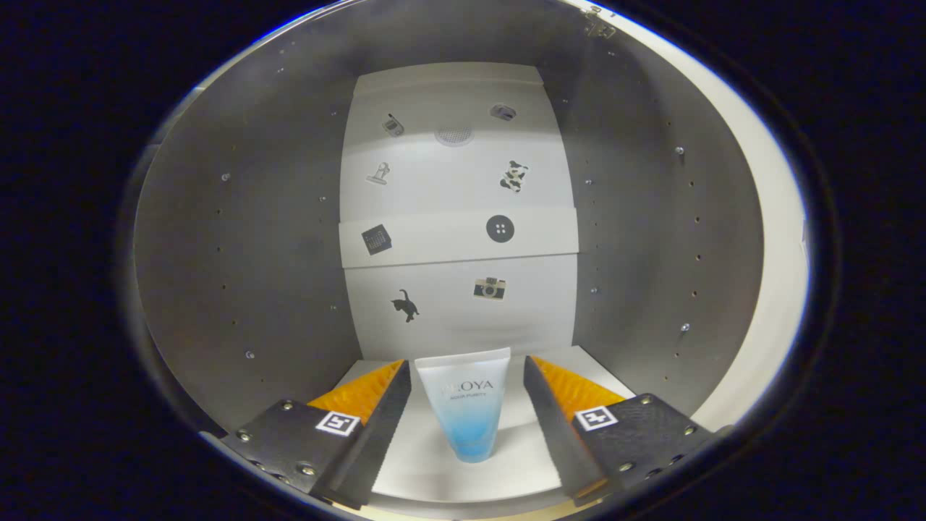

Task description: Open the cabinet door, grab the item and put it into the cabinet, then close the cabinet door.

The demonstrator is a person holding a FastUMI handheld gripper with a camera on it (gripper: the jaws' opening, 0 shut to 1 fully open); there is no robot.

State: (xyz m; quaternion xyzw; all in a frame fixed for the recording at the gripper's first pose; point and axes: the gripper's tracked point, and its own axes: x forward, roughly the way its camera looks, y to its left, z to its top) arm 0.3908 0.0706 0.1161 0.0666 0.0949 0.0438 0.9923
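Tube (pixel 466 409) stands cap-down on cabinet (pixel 239 239) shelf, between tongs (pixel 466 394); tongs spread apart, neither finger touching it.

Lettering is carried by the white-to-blue plastic squeeze tube (pixel 465 409), which is stood cap-down on the white cabinet shelf (pixel 434 474) between the parted black-and-orange fingers of the gripper (pixel 466 376); pale grey letters ending in "OYA" can be made out, the first letters being too faint, and a smaller line beneath is too small to be read. A square black-and-white coded marker (pixel 338 423) is borne by each finger, without legible text.
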